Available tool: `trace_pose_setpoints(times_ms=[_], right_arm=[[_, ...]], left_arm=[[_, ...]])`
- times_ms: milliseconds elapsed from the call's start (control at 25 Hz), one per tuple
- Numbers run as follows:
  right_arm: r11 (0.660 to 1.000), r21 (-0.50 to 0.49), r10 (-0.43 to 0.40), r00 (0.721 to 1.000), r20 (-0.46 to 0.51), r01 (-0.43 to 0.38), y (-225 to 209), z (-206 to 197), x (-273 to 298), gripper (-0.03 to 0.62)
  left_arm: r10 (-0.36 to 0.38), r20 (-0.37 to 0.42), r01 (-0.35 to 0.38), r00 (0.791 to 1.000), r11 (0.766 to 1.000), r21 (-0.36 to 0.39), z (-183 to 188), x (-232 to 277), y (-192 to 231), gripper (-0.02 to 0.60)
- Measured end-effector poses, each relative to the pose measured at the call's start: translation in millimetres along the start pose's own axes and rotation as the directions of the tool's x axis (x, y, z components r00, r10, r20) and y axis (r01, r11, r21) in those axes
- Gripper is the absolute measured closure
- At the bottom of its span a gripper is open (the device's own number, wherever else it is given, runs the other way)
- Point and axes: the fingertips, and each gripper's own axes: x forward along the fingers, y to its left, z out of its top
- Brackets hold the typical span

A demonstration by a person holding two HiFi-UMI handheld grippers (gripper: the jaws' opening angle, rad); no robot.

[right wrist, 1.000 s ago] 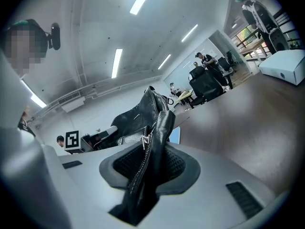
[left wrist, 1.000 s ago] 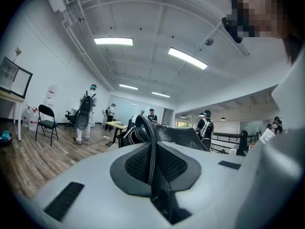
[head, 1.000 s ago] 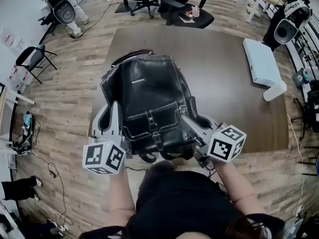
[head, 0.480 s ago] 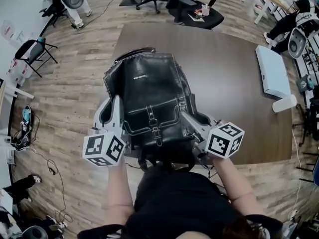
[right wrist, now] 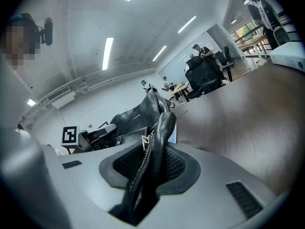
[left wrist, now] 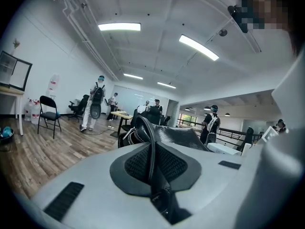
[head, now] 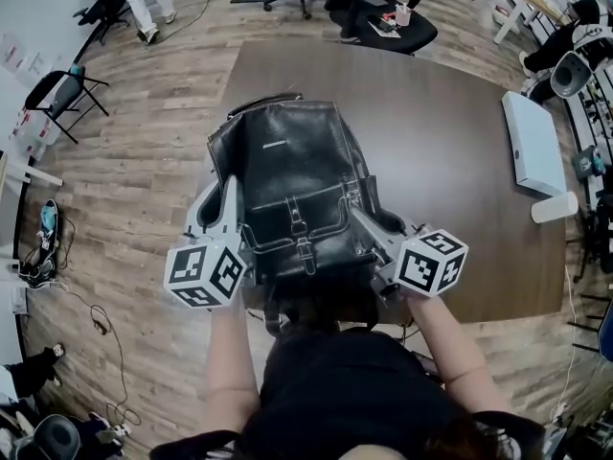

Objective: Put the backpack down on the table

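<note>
A black leather backpack [head: 292, 185] hangs flap-up over the near left part of the dark brown table [head: 450, 161], carried between both grippers. My left gripper [head: 228, 220] is shut on a thin black edge of the backpack's left side, which runs between its pads [left wrist: 138, 163] in the left gripper view. My right gripper [head: 369, 223] is shut on a zipped leather fold [right wrist: 150, 147] of the backpack's right side. The backpack's body [right wrist: 136, 116] rises beyond the right jaws. Whether its underside touches the table I cannot tell.
A flat white box [head: 533, 142] and a white cylinder [head: 556, 207] lie at the table's right edge. Black office chairs [head: 383, 8] stand beyond the far edge. A folding chair [head: 57, 99] stands on the wooden floor at the left. People stand far off.
Both grippers have carried the backpack forward over the table and a little lower. Both grips look the same as before.
</note>
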Motion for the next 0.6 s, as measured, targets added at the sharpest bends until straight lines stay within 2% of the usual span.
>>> trace_pose_setpoints(times_ms=[440, 600], right_arm=[[0.998, 0.029, -0.051, 0.998, -0.024, 0.052, -27.8, -8.7, 11.7, 0.468], [0.997, 0.050, -0.064, 0.997, -0.044, 0.066, -35.6, -15.8, 12.8, 0.464]], left_arm=[[0.013, -0.094, -0.015, 0.995, 1.000, -0.017, -22.4, 28.4, 7.2, 0.525], [0.007, -0.138, -0.014, 0.990, 0.999, -0.049, -31.8, 35.6, 9.9, 0.517]])
